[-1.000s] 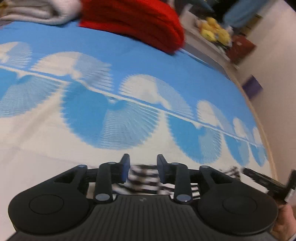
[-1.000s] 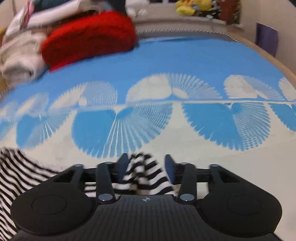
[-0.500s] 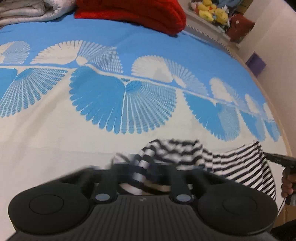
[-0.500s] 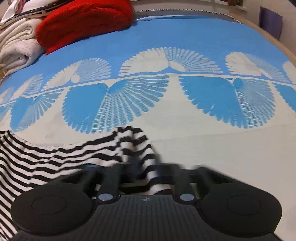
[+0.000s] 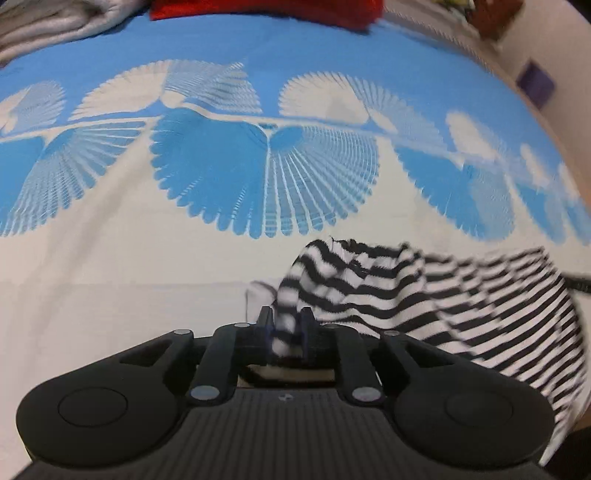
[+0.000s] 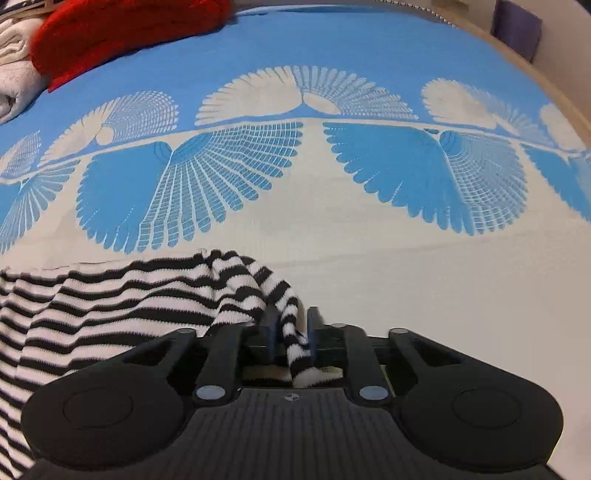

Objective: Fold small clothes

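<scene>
Left claw [image 5: 285, 323], bottom centre of the left wrist view: both fingers clenched on a bunched edge of the striped garment [image 5: 424, 295], black-and-white stripes. From the pinch the cloth spreads to the lower right of frame; right portion motion-blurred.

Right claw [image 6: 291, 328], bottom centre of the right wrist view: fingers closed on a narrow twisted fold of the same striped garment [image 6: 110, 302]. The rest of the cloth fans out to the lower left of frame and runs off the left edge.

Garment lies low in both frames, over the pale part of the bedspread [image 6: 369, 266], which is blue and cream with a row of fan-shaped motifs across the middle of each frame. Cannot tell whether the cloth between the claws touches the bedspread.

Surroundings: red knit item [image 6: 122, 29] at upper left of the right view, upper centre [image 5: 266, 11] of the left view. Beside it, white folded bedding [image 6: 14, 66] at far upper left. Purple object [image 6: 517, 26] at upper right, past the bed edge.

Nothing lies on the bedspread ahead of either claw. No legible writing or brand marks; only a small crosshair mark on each claw body
</scene>
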A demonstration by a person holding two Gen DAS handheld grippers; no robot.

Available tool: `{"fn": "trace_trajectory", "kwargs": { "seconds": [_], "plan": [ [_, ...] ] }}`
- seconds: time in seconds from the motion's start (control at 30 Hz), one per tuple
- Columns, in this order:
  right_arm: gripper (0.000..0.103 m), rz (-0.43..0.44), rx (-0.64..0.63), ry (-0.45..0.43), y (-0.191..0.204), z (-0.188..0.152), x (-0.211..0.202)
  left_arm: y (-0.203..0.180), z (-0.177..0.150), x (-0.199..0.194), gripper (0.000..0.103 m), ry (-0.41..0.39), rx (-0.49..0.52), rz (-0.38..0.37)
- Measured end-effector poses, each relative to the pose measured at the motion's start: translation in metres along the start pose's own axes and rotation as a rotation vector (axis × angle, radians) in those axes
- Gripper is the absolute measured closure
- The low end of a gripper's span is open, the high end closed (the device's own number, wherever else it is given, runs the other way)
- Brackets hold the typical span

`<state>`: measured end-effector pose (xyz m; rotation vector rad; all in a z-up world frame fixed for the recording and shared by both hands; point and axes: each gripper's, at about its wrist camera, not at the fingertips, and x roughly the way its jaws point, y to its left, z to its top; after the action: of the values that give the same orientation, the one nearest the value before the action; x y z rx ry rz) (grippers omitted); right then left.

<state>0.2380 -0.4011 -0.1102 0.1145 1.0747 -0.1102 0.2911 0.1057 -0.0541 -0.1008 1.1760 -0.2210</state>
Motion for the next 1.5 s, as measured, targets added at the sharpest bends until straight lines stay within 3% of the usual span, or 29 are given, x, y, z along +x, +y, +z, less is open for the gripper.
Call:
{"fn": "trace_trajectory", "kwargs": {
  "seconds": [0.03, 0.2, 0.33, 0.4, 0.47, 0.53, 0.6, 0.67, 0.83, 0.87, 0.9, 0.93, 0.97, 1.07, 1.13, 1.2, 1.27, 1.37, 1.43, 1.5],
  "plan": [
    [0.081, 0.009, 0.016, -0.023, -0.004, -0.001, -0.011, 0.006, -0.001, -0.012, 0.072, -0.011, -0.037, -0.024],
    [0.068, 0.126, 0.169, -0.123, -0.039, -0.009, -0.089, 0.019, -0.021, -0.073, 0.071, -0.003, -0.058, 0.008],
    [0.055, 0.222, 0.186, -0.091, -0.053, -0.043, -0.127, 0.029, -0.071, -0.108, 0.064, -0.004, -0.067, -0.057],
    [0.052, 0.249, 0.190, -0.049, -0.059, -0.068, -0.128, 0.038, -0.099, -0.103, 0.063, 0.019, -0.107, -0.077],
    [0.051, 0.251, 0.200, 0.010, -0.063, -0.096, -0.117, 0.051, -0.123, -0.084, 0.063, 0.108, -0.188, -0.092],
    [0.052, 0.221, 0.237, 0.129, -0.067, -0.114, -0.099, 0.056, -0.132, -0.074, 0.063, 0.136, -0.210, -0.087],
    [0.052, 0.219, 0.214, 0.125, -0.067, -0.119, -0.095, 0.058, -0.134, -0.065, 0.063, 0.146, -0.193, -0.071],
    [0.051, 0.209, 0.170, 0.134, -0.064, -0.122, -0.092, 0.061, -0.136, -0.059, 0.063, 0.165, -0.216, -0.106],
    [0.051, 0.211, 0.199, 0.171, -0.066, -0.123, -0.083, 0.054, -0.138, -0.049, 0.064, 0.171, -0.184, -0.132],
    [0.053, 0.212, 0.196, 0.168, -0.065, -0.123, -0.084, 0.052, -0.139, -0.046, 0.066, 0.180, -0.174, -0.138],
    [0.057, 0.216, 0.195, 0.165, -0.064, -0.124, -0.085, 0.051, -0.139, -0.045, 0.085, 0.179, -0.166, -0.144],
    [0.078, 0.230, 0.199, 0.162, -0.065, -0.124, -0.084, 0.051, -0.139, -0.046, 0.101, 0.172, -0.156, -0.143],
    [0.094, 0.248, 0.208, 0.159, -0.065, -0.124, -0.085, 0.052, -0.139, -0.047, 0.102, 0.156, -0.150, -0.144],
    [0.097, 0.294, 0.280, 0.061, -0.076, -0.120, -0.107, 0.066, -0.137, -0.076, 0.102, 0.040, -0.223, -0.205],
    [0.097, 0.383, 0.385, -0.053, -0.095, -0.119, -0.132, 0.076, -0.139, -0.099, 0.102, -0.044, -0.278, -0.269],
    [0.097, 0.383, 0.405, -0.087, -0.105, -0.122, -0.144, 0.077, -0.144, -0.110, 0.102, -0.064, -0.251, -0.242],
    [0.097, 0.316, 0.389, -0.017, -0.107, -0.127, -0.134, 0.078, -0.150, -0.095, 0.103, 0.034, -0.240, -0.166],
    [0.097, 0.211, 0.326, 0.176, -0.098, -0.137, -0.101, 0.070, -0.158, -0.069, 0.102, 0.177, -0.180, -0.052],
    [0.096, 0.169, 0.230, 0.215, -0.083, -0.138, -0.093, 0.060, -0.158, -0.067, 0.102, 0.186, -0.131, -0.029],
    [0.092, 0.135, 0.160, 0.179, -0.071, -0.134, -0.100, 0.053, -0.153, -0.079, 0.100, 0.112, -0.116, -0.039]
  ]
}}
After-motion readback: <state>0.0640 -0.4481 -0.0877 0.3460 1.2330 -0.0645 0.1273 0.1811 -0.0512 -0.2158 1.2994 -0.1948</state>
